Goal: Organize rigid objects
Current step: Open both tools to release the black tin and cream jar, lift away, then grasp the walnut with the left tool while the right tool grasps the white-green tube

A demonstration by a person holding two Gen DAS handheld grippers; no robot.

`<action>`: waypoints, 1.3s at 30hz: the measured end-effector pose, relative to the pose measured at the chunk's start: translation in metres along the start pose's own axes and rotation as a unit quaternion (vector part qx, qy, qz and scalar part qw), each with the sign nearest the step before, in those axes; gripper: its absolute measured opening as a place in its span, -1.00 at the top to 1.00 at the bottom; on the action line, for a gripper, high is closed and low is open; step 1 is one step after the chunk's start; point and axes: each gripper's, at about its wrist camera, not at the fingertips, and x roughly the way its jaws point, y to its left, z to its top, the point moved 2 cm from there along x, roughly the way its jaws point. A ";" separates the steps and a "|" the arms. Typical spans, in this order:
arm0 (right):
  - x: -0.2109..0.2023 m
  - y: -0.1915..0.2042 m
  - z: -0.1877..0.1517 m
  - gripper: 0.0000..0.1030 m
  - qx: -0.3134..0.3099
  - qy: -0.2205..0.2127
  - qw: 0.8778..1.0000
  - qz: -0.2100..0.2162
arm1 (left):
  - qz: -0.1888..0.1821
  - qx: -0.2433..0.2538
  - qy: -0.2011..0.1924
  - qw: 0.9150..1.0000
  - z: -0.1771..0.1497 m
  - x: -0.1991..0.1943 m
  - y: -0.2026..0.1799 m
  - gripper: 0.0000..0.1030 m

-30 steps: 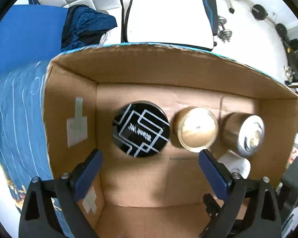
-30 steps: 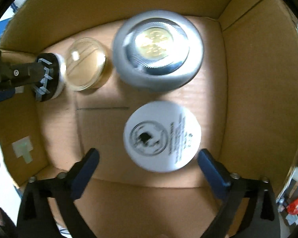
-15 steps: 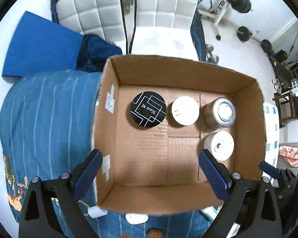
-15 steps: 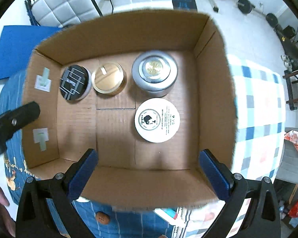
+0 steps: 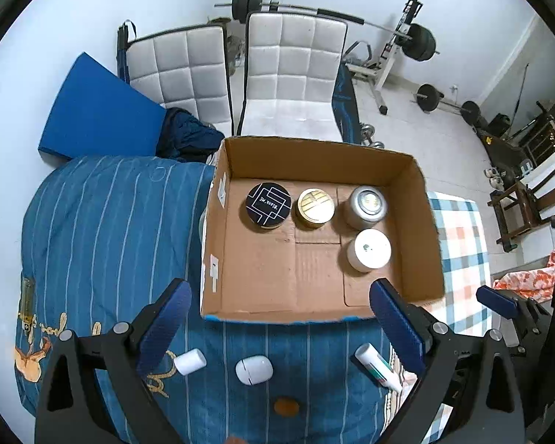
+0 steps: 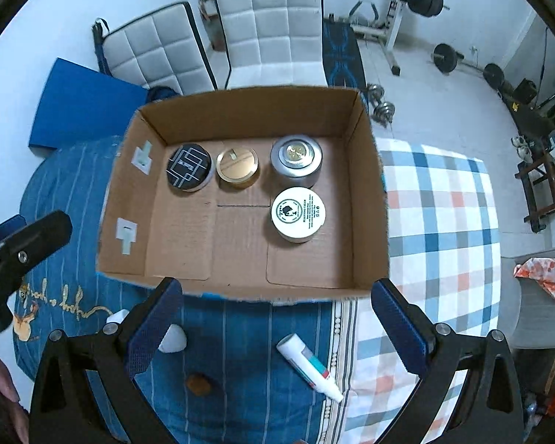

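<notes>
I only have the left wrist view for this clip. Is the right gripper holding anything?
Observer: No. The right gripper is open, with nothing between its fingers.
Operator: The white lid in the box shows me just a smudge. What is printed on it?
Observer: The white-lidded jar in the cardboard box carries a round dark emblem with lines of small text beside it.

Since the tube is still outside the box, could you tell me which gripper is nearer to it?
Right. The tube lies between the right gripper's fingers, toward its right finger. The left gripper is further left, with the tube beside its right finger.
</notes>
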 end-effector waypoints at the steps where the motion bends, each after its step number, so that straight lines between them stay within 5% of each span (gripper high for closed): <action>1: -0.007 0.000 -0.003 -1.00 0.000 -0.007 1.000 0.000 | 0.000 0.002 -0.005 1.000 -0.004 -0.006 -0.001 -0.92; 11: -0.058 -0.003 -0.030 -1.00 0.001 -0.047 0.999 0.005 | -0.007 0.010 -0.031 0.999 -0.036 -0.045 -0.008 -0.92; 17: -0.057 -0.013 -0.046 -1.00 0.002 -0.037 0.999 0.006 | 0.003 0.006 -0.022 1.000 -0.050 -0.043 -0.006 -0.92; 23: 0.009 -0.037 -0.084 -1.00 -0.005 0.051 0.999 -0.017 | 0.037 -0.013 0.065 0.997 -0.103 0.014 0.001 -0.92; 28: 0.087 -0.059 -0.120 -0.97 0.014 0.142 0.990 -0.014 | 0.036 -0.027 0.190 0.981 -0.163 0.099 0.002 -0.92; 30: 0.115 -0.065 -0.130 -0.87 0.021 0.165 0.986 -0.014 | 0.028 -0.033 0.228 0.973 -0.182 0.130 0.000 -0.73; 34: 0.154 -0.066 -0.144 -0.35 0.019 0.194 0.981 -0.019 | 0.039 -0.033 0.278 0.959 -0.208 0.171 -0.003 -0.27; 37: 0.168 -0.064 -0.153 -0.07 0.028 0.202 0.979 0.004 | 0.031 -0.045 0.297 0.953 -0.220 0.188 -0.006 -0.17; 39: 0.169 -0.063 -0.160 0.03 0.040 0.207 0.978 0.006 | 0.029 -0.045 0.300 0.952 -0.225 0.193 -0.010 0.20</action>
